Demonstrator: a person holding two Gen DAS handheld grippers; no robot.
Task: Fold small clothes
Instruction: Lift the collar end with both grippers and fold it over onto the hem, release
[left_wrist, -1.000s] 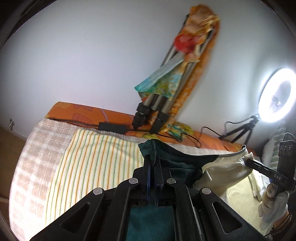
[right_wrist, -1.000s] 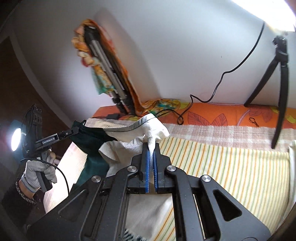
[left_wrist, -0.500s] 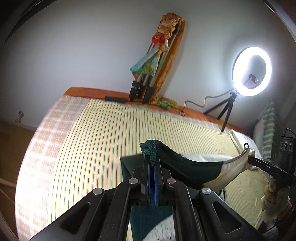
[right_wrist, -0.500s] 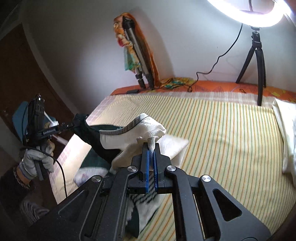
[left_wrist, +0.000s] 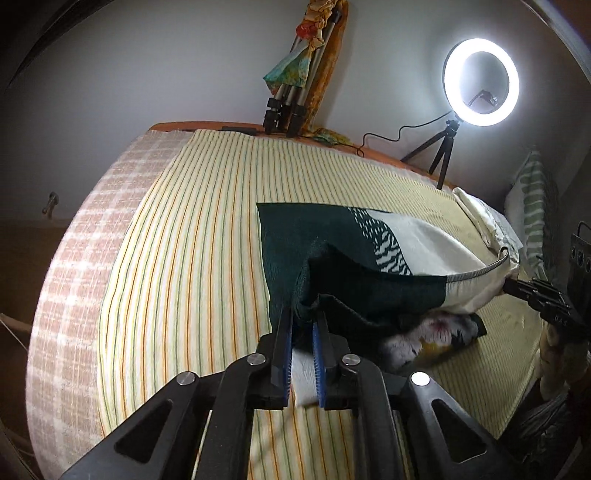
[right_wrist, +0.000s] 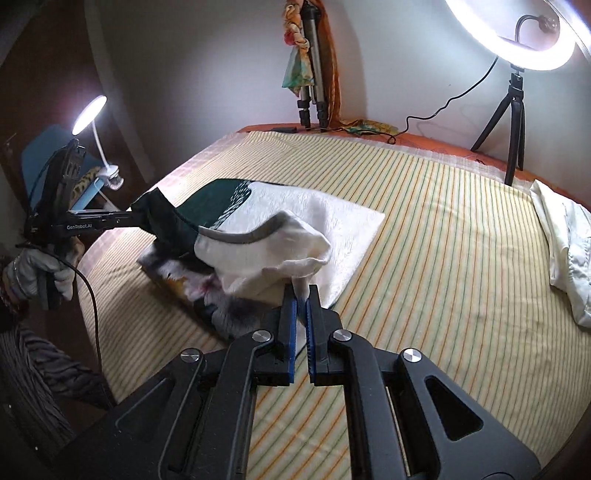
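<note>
Folding the shirt (right_wrist: 280, 206) in half on the bed (right_wrist: 443, 221).
Left gripper (left_wrist: 303, 325) and right gripper (right_wrist: 300, 295) are each pinching a corner; next they should be lowering and releasing.

Green-and-white garment (left_wrist: 369, 254), half-folded on bed (left_wrist: 192, 236)

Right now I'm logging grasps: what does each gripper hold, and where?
Both hold one garment: the left gripper pinches its dark green corner, the right gripper its white corner, near the grey-trimmed edge.
</note>
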